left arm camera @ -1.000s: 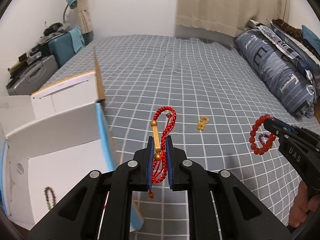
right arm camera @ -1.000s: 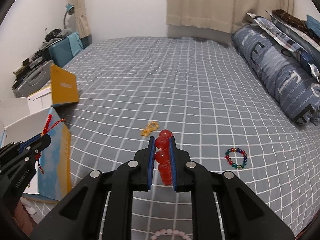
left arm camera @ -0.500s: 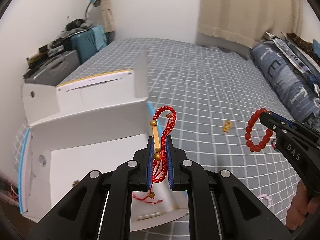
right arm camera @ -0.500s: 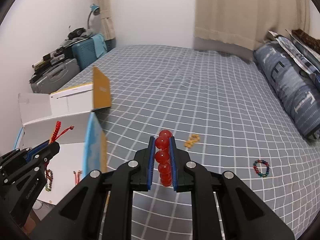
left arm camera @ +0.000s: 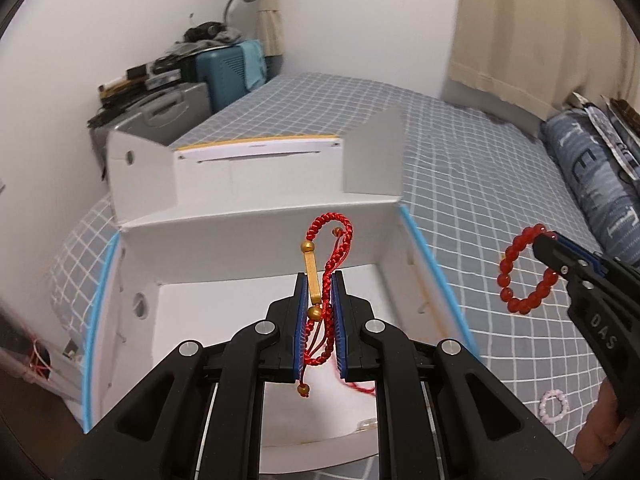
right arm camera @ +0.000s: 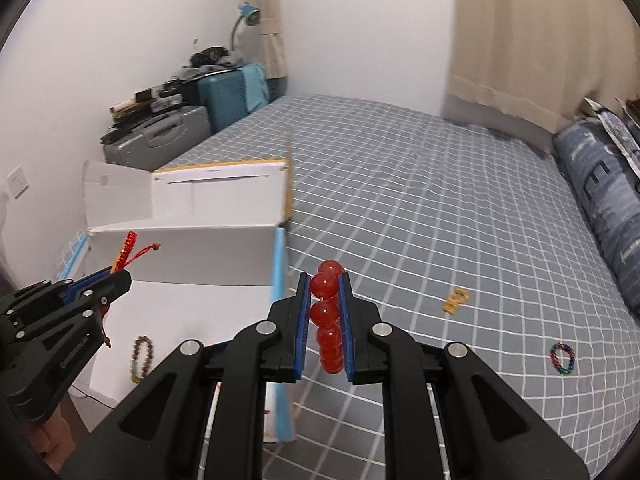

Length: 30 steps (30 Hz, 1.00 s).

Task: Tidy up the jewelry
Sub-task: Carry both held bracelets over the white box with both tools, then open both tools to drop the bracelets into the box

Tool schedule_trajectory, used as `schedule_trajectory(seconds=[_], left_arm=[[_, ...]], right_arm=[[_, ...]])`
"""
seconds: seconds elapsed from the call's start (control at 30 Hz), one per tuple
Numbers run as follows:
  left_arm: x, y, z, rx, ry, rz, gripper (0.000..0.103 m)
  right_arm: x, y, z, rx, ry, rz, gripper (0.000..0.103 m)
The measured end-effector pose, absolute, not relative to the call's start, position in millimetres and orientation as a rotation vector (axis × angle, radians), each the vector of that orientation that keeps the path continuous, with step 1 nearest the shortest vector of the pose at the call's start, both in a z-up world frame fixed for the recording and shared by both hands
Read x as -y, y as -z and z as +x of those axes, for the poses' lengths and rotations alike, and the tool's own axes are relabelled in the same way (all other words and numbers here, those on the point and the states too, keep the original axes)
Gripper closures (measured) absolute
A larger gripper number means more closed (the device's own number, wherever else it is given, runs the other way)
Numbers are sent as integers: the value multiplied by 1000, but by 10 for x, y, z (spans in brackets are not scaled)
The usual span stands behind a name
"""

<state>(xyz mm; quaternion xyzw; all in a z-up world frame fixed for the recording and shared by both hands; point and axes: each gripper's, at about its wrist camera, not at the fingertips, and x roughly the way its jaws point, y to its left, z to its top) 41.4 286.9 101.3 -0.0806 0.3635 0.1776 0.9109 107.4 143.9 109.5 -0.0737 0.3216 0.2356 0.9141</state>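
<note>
Pinching bracelets, both grippers; only the right wrist view shows a beaded bracelet (right arm camera: 143, 357) inside the box (right arm camera: 208, 240).

I count two grippers (left arm camera: 319, 280) (right arm camera: 325, 282), each holding one bracelet (left arm camera: 326, 264) (right arm camera: 329, 316). Right of my right fingers lie one gold piece (right arm camera: 455, 300) and one multicoloured bracelet (right arm camera: 563, 358); left of them, one white box (right arm camera: 192, 248).

Home bedroom: bed (right arm camera: 400, 200); pillow (right arm camera: 600, 184); curtains (right arm camera: 540, 32).
</note>
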Motion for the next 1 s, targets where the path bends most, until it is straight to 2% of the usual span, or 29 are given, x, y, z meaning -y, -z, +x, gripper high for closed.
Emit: schedule_trajectory(seconds=[0.53, 1.0], left_arm=[[-3542, -670, 0, -790, -481, -235, 92], [-3798, -166, 81, -906, -504, -276, 92]], right_arm=[[-2102, -855, 830, -684, -620, -216, 90], [-2351, -289, 1029, -836, -600, -252, 90]])
